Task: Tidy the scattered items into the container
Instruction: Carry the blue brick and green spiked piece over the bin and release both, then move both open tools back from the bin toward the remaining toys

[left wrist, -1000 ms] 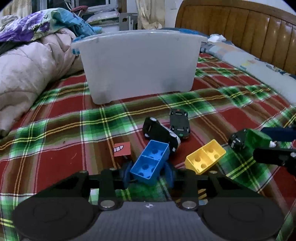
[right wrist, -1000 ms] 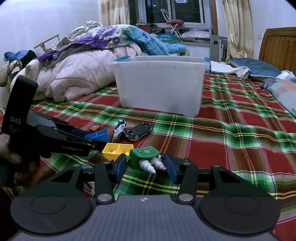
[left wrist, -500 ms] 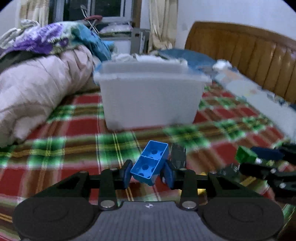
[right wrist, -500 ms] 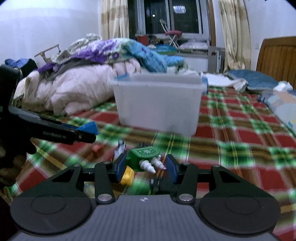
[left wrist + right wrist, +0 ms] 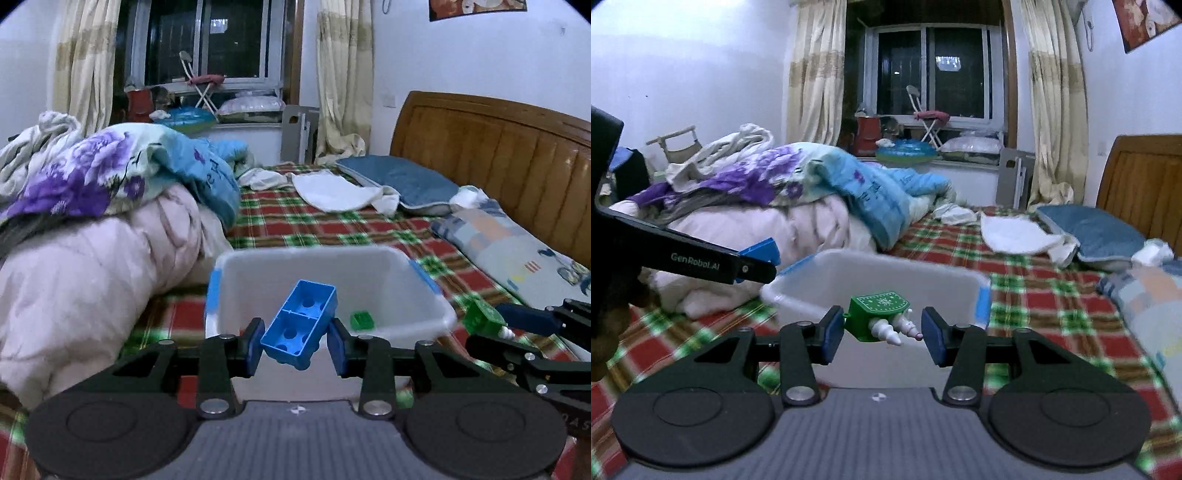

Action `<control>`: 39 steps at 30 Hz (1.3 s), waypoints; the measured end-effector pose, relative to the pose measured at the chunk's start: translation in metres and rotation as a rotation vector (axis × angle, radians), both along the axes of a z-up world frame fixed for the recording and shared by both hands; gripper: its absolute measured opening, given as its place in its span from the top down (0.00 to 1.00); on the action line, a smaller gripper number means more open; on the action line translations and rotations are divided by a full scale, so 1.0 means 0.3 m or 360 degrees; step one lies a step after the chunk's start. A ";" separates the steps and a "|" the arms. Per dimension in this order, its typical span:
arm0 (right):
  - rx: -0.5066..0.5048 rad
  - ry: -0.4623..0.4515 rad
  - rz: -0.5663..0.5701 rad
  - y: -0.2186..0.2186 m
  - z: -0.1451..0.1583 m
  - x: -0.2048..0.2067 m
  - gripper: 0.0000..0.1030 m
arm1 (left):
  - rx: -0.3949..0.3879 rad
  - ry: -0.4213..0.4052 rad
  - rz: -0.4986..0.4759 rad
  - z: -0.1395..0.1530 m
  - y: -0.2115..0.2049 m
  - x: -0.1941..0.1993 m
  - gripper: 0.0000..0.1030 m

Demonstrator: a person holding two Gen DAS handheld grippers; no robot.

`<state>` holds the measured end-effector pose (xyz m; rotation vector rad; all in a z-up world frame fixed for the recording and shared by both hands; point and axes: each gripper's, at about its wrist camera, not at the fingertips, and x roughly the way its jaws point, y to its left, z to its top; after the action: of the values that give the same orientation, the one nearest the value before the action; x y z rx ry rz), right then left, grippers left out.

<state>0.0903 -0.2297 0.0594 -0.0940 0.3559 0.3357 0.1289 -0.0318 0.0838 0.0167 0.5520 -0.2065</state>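
My left gripper (image 5: 297,341) is shut on a blue two-by-two-wide brick (image 5: 299,325), held tilted with its hollow underside facing me, above the near rim of the white plastic bin (image 5: 406,266). A small green brick (image 5: 362,319) lies inside the bin. My right gripper (image 5: 882,332) is shut on a green toy (image 5: 877,314) with white cone-shaped pieces, in the air just before the bin (image 5: 886,266). In the left wrist view the right gripper (image 5: 496,325) hangs at the bin's right corner with the green toy (image 5: 480,317). The right wrist view shows the left gripper (image 5: 757,264) with the blue brick (image 5: 762,251) at the left.
The bin stands on a red-and-green plaid bedspread (image 5: 332,225). A heap of quilts (image 5: 92,240) rises close on its left. Behind it lie a white cloth (image 5: 332,192) and a blue pillow (image 5: 402,181). A wooden headboard (image 5: 498,147) runs along the right.
Both grippers have risen from the bedspread with their loads and come up to the bin, so its inside now shows. The toy cars and yellow brick have dropped out of view.
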 end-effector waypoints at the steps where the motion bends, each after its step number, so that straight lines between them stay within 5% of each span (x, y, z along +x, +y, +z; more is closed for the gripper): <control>1: -0.0001 0.0004 -0.0007 0.001 0.002 0.030 0.51 | 0.0009 0.0003 0.0013 -0.003 -0.004 0.026 0.60; 9: -0.0012 0.0150 -0.0076 -0.012 -0.064 0.251 0.51 | 0.0007 0.0119 0.0102 -0.082 -0.003 0.213 0.60; 17: -0.0059 0.0204 -0.0072 0.009 -0.101 0.329 0.51 | 0.0030 0.0208 0.0115 -0.146 0.003 0.293 0.60; 20: -0.0082 0.0214 -0.0077 0.021 -0.110 0.341 0.49 | 0.0039 0.0235 0.0133 -0.158 0.004 0.301 0.48; 22: -0.0090 0.0219 -0.0088 0.026 -0.117 0.346 0.35 | 0.0044 0.0224 0.0148 -0.158 0.006 0.296 0.41; 32: -0.0083 0.0225 -0.0102 0.013 -0.118 0.337 0.35 | 0.0073 0.0212 0.0160 -0.145 0.009 0.274 0.41; 39: -0.0042 0.0148 -0.0012 -0.046 -0.099 0.160 0.25 | 0.0158 0.0029 0.0111 -0.143 0.028 0.062 0.38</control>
<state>0.1382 -0.2437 0.0298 -0.1031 0.4528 0.3284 0.1474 -0.0235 0.0407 0.0918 0.5797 -0.1114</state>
